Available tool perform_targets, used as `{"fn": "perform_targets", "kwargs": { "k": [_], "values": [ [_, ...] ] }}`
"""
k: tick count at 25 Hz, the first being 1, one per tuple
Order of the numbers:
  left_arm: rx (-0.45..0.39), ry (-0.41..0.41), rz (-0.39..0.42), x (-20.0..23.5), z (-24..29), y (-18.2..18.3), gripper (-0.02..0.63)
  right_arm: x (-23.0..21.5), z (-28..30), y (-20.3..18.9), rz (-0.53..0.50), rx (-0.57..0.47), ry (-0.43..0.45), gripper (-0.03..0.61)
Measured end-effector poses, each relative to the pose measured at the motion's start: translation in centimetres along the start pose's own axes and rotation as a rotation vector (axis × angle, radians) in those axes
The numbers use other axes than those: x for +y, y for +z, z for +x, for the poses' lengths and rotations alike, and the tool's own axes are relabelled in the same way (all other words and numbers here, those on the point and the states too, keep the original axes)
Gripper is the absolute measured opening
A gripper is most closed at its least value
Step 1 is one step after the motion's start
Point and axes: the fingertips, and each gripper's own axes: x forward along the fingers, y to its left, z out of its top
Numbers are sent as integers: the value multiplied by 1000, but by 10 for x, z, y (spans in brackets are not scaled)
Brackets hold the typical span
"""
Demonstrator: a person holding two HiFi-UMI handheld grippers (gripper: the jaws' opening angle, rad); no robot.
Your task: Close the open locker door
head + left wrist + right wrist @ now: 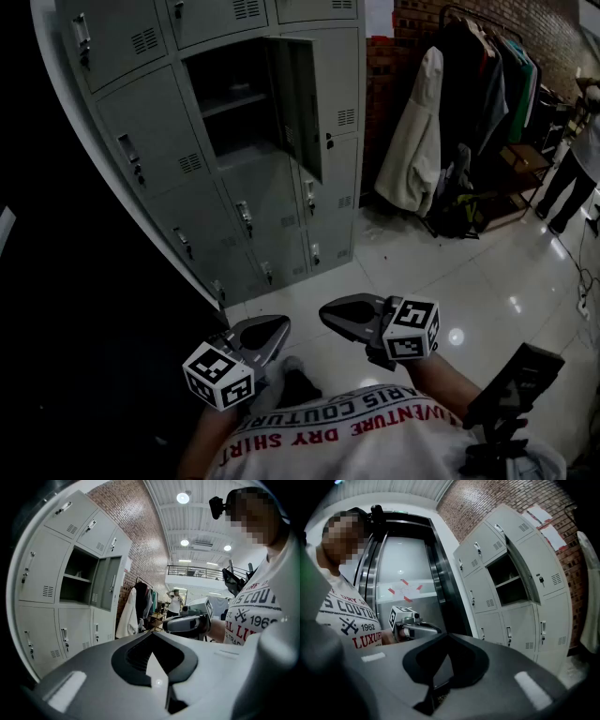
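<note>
The grey locker bank [159, 141] stands ahead on the left. One upper compartment [230, 103] is open, and its door [302, 103] swings out to the right. Both grippers hang low near my torso, well short of the lockers. My left gripper [281, 328] is shut and holds nothing. My right gripper [325, 310] is shut too, also holding nothing. In the left gripper view, the open door [108, 583] shows beyond the closed left gripper [151, 632]. In the right gripper view, the same door [526, 573] shows past the closed right gripper [447, 634].
A clothes rack [478, 103] with hanging coats stands against the brick wall at right, bags beneath it. A person [572, 178] stands at the far right. A black device [514, 389] sits by my right side. Glossy tiled floor [441, 281] lies before the lockers. A lift door [405, 569] is behind.
</note>
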Motion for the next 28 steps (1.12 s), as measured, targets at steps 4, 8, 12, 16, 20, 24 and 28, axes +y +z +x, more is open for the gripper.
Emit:
{"fn": "perform_targets", "kwargs": {
  "k": [4, 8, 12, 16, 20, 24, 28],
  "values": [
    [10, -3, -27, 58, 22, 8, 3, -44, 37, 6, 10, 28, 7, -14],
    [21, -34, -5, 126, 50, 36, 3, -103, 79, 29, 24, 20, -6, -14],
    [16, -50, 19, 190, 58, 64, 3, -154, 115, 63, 4, -6, -48, -14],
    [14, -62, 5, 250, 69, 80, 3, -193, 152, 87, -6, -18, -79, -14],
    [26, -94, 4, 281, 82, 84, 3, -217, 175, 95, 4, -16, -95, -14],
    [20, -109, -9, 297, 95, 91, 3, -237, 172, 100, 22, -21, -117, -12],
    [15, -118, -4, 299, 112, 100, 3, -257, 154, 125, -6, -59, -152, -12]
  ]
}}
